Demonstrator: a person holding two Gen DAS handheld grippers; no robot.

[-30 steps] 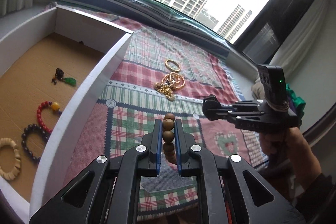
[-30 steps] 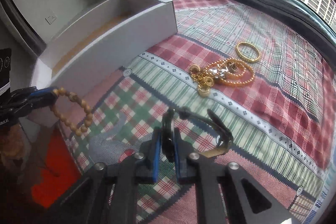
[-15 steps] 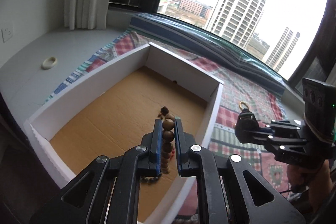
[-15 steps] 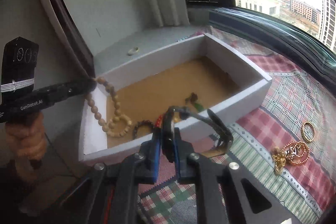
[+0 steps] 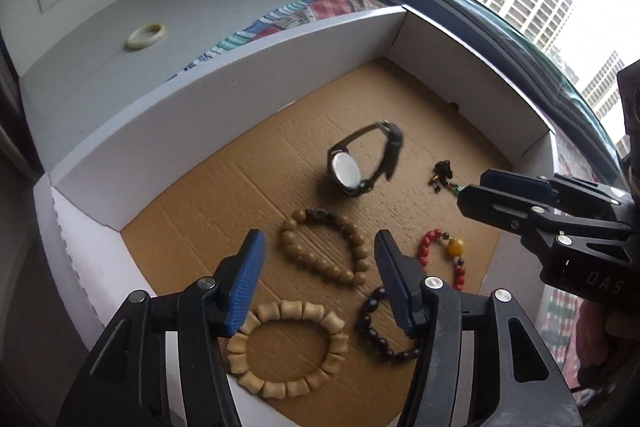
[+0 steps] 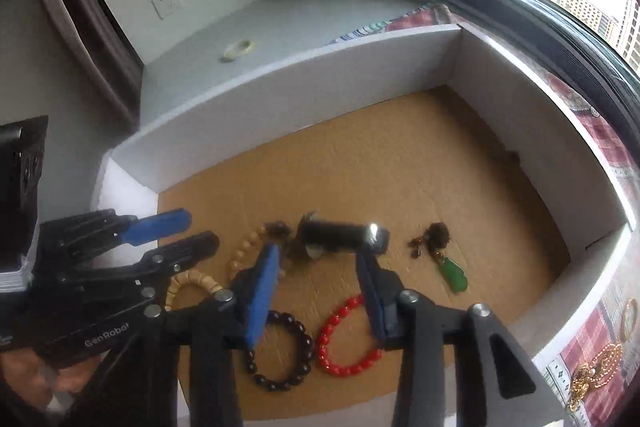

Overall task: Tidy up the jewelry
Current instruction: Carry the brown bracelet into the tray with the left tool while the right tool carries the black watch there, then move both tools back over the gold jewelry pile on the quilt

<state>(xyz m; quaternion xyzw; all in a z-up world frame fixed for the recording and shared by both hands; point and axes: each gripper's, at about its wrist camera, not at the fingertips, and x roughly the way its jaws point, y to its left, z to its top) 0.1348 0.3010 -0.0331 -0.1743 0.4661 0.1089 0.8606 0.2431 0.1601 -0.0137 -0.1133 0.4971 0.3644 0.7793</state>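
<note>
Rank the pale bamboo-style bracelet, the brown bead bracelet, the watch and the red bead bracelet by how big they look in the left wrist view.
1. pale bamboo-style bracelet, though it lies nearest the camera
2. brown bead bracelet and watch: too alike to rank
3. red bead bracelet

Both grippers are now hanging over the white box. The left gripper has just been opening, and the brown bead bracelet is lying free on the cardboard floor. The right gripper has also been opening; the watch is sitting inside, released.
</note>
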